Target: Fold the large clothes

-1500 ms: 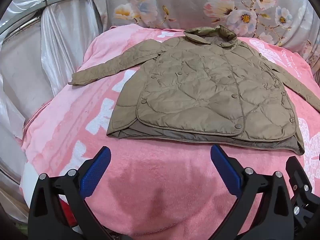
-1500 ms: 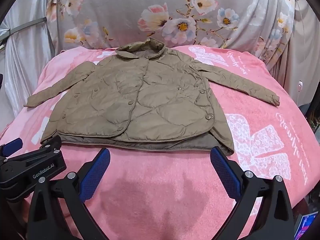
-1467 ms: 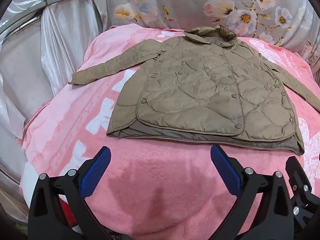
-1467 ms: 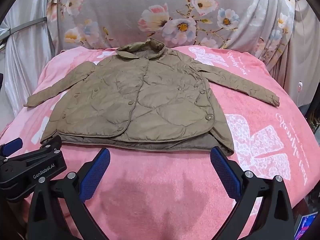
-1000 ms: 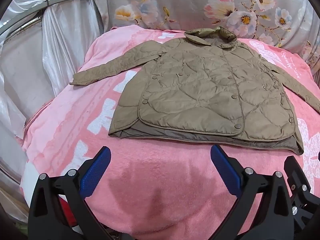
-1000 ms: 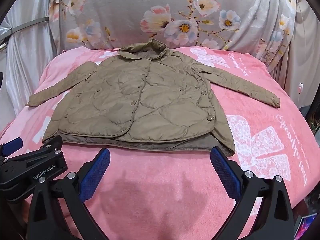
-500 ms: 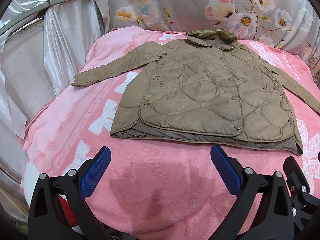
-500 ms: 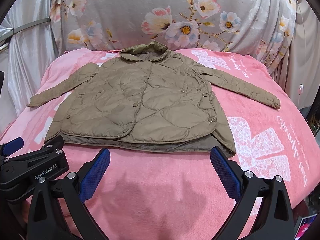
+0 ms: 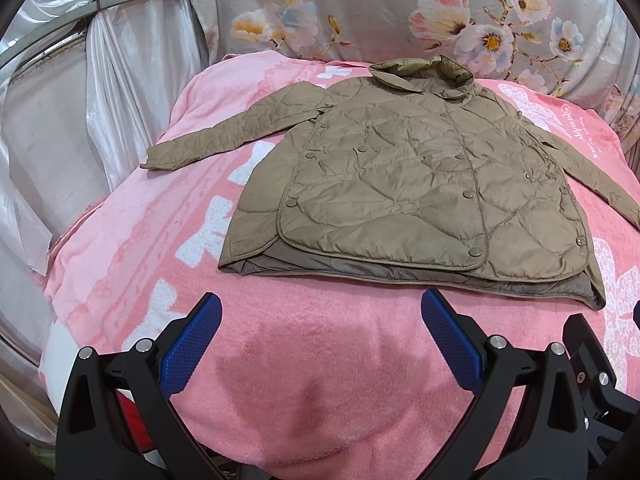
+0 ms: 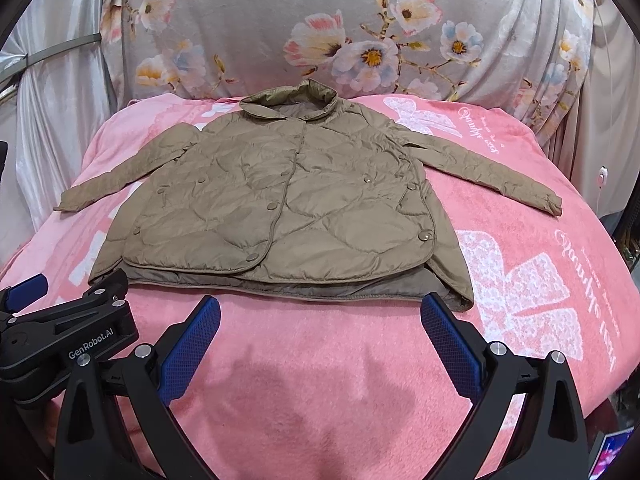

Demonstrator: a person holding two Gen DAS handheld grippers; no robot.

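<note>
Nearest, left tool (image 9: 320, 312) spread wide, blue pads (image 9: 188, 344) apart and gripping nothing, hovering over bare pink blanket (image 9: 304, 368). Right tool (image 10: 320, 316) likewise spread wide and empty, just short of the hem. Left tool's black body visible at the lower left of the right wrist view, so both held side by side at the near edge of the bed.

Just beyond the pads, quilted olive jacket (image 10: 280, 208) lying flat and buttoned, front up, hem toward the tools, lining peeking out under the front flap. Left sleeve (image 9: 224, 136) stretched out toward the silver curtain (image 9: 120, 60); right sleeve (image 10: 488, 168) stretched out the other way, cuff resting on the white butterfly print. Collar (image 10: 288, 98) farthest off, close under the floral backdrop (image 10: 360, 32).

Compared with the views from a second and a half ago: jacket a little lower and larger in both frames, hem slightly closer to the pads, sleeves and body lying exactly as before. Only a small advance of both tools, then, with no cloth touched.

Judged from that: folding not yet begun, approach only starting. Probable first move a sleeve folded in across the body, each tool taking a cuff or shoulder. Slippery padded fabric likely to spring back unless pinched firmly.
</note>
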